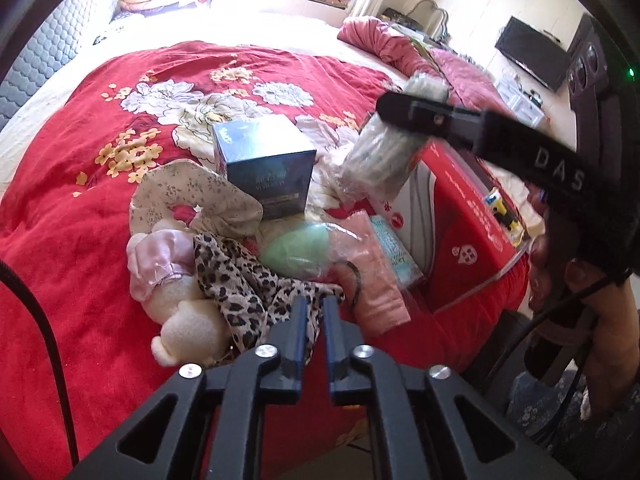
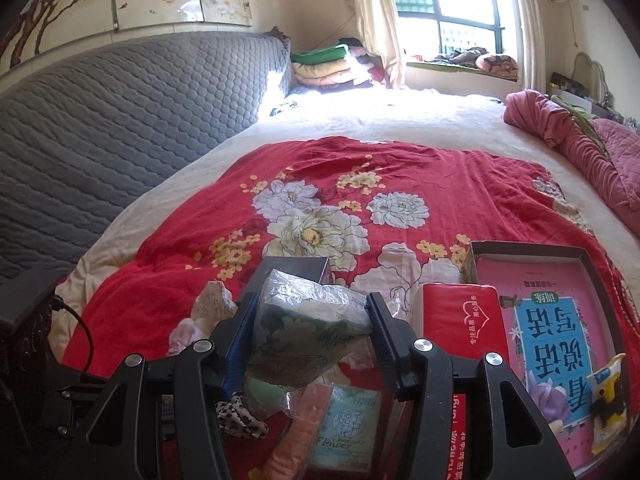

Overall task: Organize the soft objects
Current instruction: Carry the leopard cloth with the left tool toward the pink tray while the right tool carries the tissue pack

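Right gripper [image 2: 310,328]: I've got it clamped on a plastic-wrapped cloth bundle [image 2: 308,332], held up over the pile.
Left gripper [image 1: 314,320]: my fingers nearly together, pinching the leopard scarf [image 1: 248,284].
Pile: on the red bedspread [image 1: 60,220], beside the red box [image 1: 464,216].

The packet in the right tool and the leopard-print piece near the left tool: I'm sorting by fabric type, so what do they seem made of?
The packet looks like thin, glossy clear plastic film, crinkled and catching light, over a soft green-and-white printed filling, possibly tissue or cloth. The leopard-print piece looks like thin woven fabric, perhaps chiffon or satin: it drapes in loose folds with a slight sheen.
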`<action>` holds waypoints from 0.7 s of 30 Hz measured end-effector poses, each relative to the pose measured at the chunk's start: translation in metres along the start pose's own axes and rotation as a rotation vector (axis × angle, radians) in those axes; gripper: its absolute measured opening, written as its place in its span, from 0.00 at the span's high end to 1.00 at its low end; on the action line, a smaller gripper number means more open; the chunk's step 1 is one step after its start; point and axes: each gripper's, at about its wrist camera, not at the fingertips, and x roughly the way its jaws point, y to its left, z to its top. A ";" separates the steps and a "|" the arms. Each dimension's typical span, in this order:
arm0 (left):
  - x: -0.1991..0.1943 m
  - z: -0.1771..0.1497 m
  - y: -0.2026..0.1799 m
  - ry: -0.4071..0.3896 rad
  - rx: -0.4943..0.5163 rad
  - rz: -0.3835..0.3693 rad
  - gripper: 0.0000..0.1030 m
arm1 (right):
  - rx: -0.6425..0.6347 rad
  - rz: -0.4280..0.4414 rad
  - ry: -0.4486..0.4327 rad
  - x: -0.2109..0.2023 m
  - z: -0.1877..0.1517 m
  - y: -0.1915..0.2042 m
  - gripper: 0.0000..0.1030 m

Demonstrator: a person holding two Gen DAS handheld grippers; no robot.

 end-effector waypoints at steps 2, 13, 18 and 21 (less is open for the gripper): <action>0.002 -0.002 -0.004 0.013 0.023 0.030 0.70 | 0.009 0.005 -0.004 -0.003 -0.001 -0.002 0.46; 0.035 -0.004 -0.030 0.081 0.168 0.234 0.59 | 0.065 0.027 -0.041 -0.024 -0.001 -0.016 0.46; 0.053 -0.006 -0.036 0.133 0.213 0.284 0.92 | 0.086 0.032 -0.057 -0.033 0.000 -0.021 0.46; 0.053 -0.007 -0.029 0.131 0.179 0.264 0.98 | 0.095 0.035 -0.066 -0.038 0.000 -0.022 0.46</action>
